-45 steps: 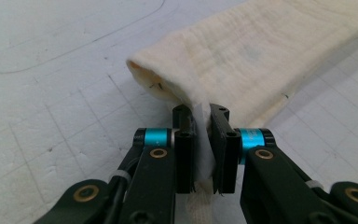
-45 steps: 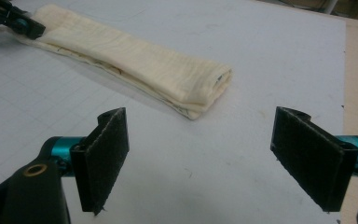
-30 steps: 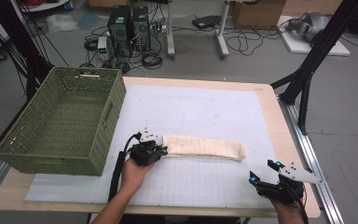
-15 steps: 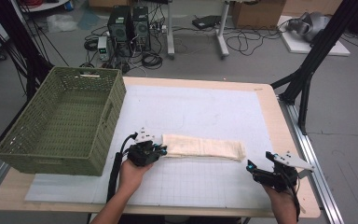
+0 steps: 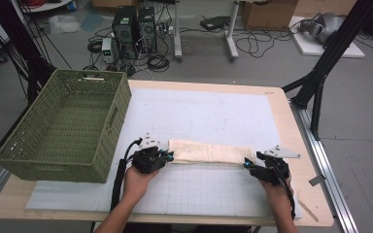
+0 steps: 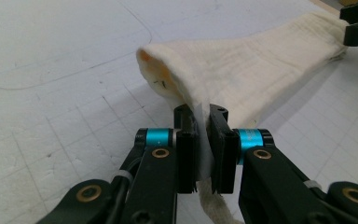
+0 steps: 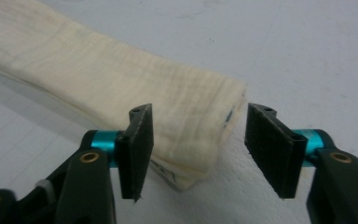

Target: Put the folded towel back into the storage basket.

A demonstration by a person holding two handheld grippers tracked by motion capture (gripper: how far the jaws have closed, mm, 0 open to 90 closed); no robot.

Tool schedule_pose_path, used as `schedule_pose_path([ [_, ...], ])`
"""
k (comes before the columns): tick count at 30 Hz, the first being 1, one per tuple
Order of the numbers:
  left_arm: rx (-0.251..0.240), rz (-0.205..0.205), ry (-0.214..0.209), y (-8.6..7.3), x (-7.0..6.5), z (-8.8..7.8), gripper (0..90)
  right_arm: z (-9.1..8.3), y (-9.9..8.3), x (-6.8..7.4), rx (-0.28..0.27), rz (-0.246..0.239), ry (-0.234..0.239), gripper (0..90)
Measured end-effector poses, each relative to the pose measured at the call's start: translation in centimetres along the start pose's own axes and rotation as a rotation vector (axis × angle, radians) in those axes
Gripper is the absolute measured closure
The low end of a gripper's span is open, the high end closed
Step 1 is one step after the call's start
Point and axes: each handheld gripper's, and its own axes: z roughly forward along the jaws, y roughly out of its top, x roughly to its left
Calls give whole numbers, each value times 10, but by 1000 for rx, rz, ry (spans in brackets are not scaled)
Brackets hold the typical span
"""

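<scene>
Right gripper [image 5: 250, 165] has come in from the table's right edge over the last second and now sits at the right end of the folded cloth [image 5: 209, 153], where before it hovered well off near the front right corner. Its jaws are spread wide: in the right gripper view the cloth's [image 7: 121, 88] folded end lies between the two pads, touching neither, and the gripper [image 7: 198, 140] has not yet bitten.

Left gripper [image 5: 167, 156] has not moved. It is clenched on the cloth's left end; the left gripper view shows a thin edge of fabric pinched between its jaws [image 6: 201, 144], with the rest of the cloth [image 6: 247, 70] lifting slightly into a loop just beyond them and running off toward the other gripper.

The cloth lies as a long band across the mat [image 5: 204, 116], parallel to its front edge, right of the basket [image 5: 68, 126] at the table's left edge.

One end is held and the other is lined up, so the work looks ready for the second grasp. Closing the right jaws on all the layers should let both hands lift or fold the band together.
</scene>
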Motion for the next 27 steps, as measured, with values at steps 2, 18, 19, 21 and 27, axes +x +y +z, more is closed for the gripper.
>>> schedule_pose_path([
  [2, -5, 4, -1, 0, 0, -1, 823, 5, -1, 1, 28, 9, 2, 463],
  [18, -4, 26, -8, -5, 3, -3, 821, 9, -3, 1, 66, 61, 101, 715],
  [19, -4, 28, -10, -6, 3, -3, 821, 9, -3, 1, 66, 62, 109, 741],
  [21, -6, 30, -10, -6, 3, -4, 821, 9, -3, 2, 68, 63, 122, 776],
  [27, -16, 34, -6, -7, 2, -7, 821, 7, -2, 1, 56, 42, 132, 802],
])
